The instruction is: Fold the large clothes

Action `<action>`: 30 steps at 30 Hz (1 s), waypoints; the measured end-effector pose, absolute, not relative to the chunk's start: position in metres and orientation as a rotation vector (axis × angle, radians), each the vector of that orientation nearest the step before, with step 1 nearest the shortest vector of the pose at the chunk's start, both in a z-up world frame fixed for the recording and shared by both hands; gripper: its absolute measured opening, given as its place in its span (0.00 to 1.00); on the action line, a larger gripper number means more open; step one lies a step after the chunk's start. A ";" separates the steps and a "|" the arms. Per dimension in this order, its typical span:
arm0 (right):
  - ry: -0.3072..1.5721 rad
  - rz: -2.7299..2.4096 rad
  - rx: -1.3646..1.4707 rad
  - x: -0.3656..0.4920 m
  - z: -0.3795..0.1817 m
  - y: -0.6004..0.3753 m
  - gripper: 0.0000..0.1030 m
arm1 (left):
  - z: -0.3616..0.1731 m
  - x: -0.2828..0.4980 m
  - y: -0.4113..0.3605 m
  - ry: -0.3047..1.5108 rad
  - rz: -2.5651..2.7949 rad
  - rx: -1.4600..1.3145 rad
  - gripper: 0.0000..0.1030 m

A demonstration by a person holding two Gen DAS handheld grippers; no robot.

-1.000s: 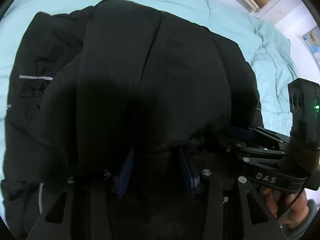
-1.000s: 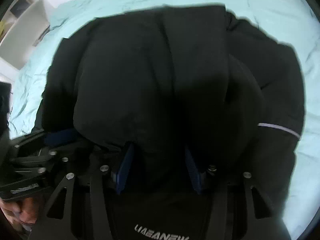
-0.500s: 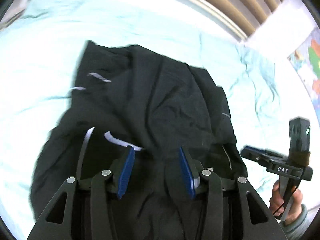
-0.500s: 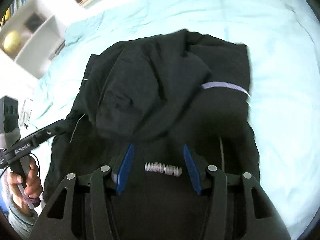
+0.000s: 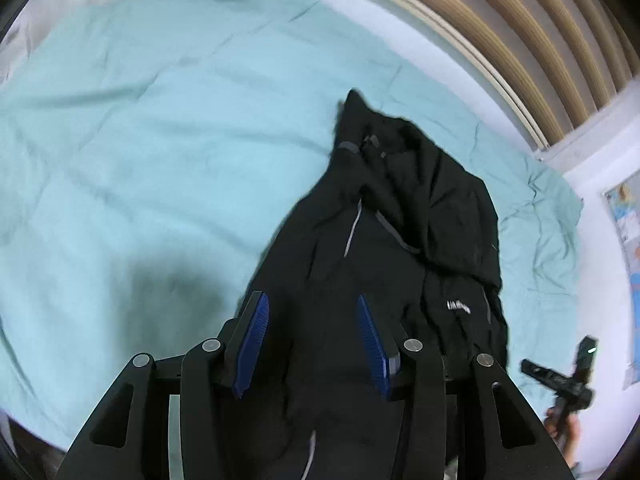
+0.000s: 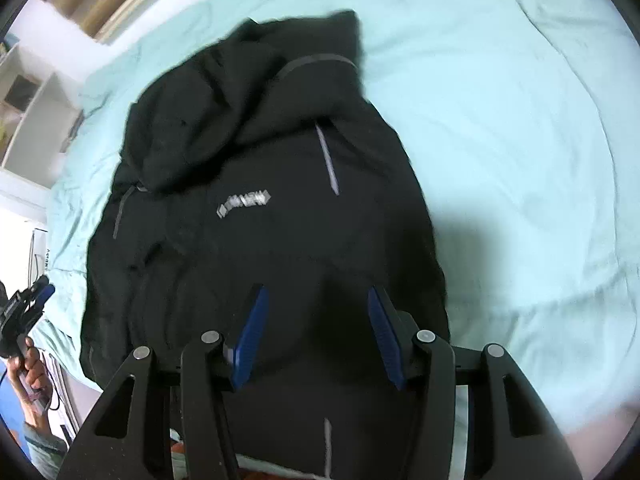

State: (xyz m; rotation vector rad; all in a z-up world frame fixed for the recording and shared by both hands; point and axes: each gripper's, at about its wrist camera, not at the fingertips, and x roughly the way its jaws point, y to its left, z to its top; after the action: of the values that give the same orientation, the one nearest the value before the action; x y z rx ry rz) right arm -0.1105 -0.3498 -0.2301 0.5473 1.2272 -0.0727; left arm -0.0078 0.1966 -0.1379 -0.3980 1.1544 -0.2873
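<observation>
Black jacket (image 5: 400, 240) lies on the bed (image 5: 140, 140), over a pale teal quilt. In the left wrist view it sits right of centre, running from the gripper up toward the slatted headboard (image 5: 520, 40). In the right wrist view the jacket (image 6: 260, 200) fills the middle and left of the quilt (image 6: 500, 120).

Jacket is bunched, not flat. The upper part is folded over in heavy rumpled layers; a grey strip crosses the top fold, and another thin grey strip runs down the front. A small white logo (image 6: 244, 203) shows on the chest, blurred and unreadable.

Left gripper (image 5: 312, 344): blue pads stand apart, with black cloth seen in the gap between them. Cannot tell whether the pads press on the cloth or hang above it. The same gripper (image 6: 24, 312) appears at the left edge of the right wrist view, off the jacket's side, held by a hand (image 6: 30, 368); too small there to read the jaws.

Right gripper (image 6: 316, 328): blue pads apart, jacket cloth behind and between them; contact likewise cannot be told. It shows small and blurred at the lower right of the left wrist view (image 5: 560, 376), clear of the jacket's edge.

A dark shadow lies on the quilt beside each gripper. White shelves (image 6: 28, 112) stand at the far left of the bed.
</observation>
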 end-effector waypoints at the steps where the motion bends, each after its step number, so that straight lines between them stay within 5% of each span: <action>1: 1.240 -0.084 0.556 -0.119 -0.234 -0.350 0.53 | -0.146 -0.012 0.202 1.187 -0.298 -0.428 0.47; 15: 1.285 -0.224 0.716 -0.211 -0.257 -0.377 0.56 | -0.229 -0.068 0.215 1.502 -0.406 -0.480 0.55; 30: 1.386 -0.206 0.838 -0.231 -0.301 -0.377 0.59 | -0.223 -0.079 0.223 1.502 -0.371 -0.488 0.56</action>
State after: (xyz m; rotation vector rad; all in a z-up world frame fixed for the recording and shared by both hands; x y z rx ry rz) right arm -0.2306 -0.3769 -0.3011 0.8377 1.3856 -0.2060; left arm -0.0792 0.2231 -0.2233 -0.4879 1.5017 -0.3707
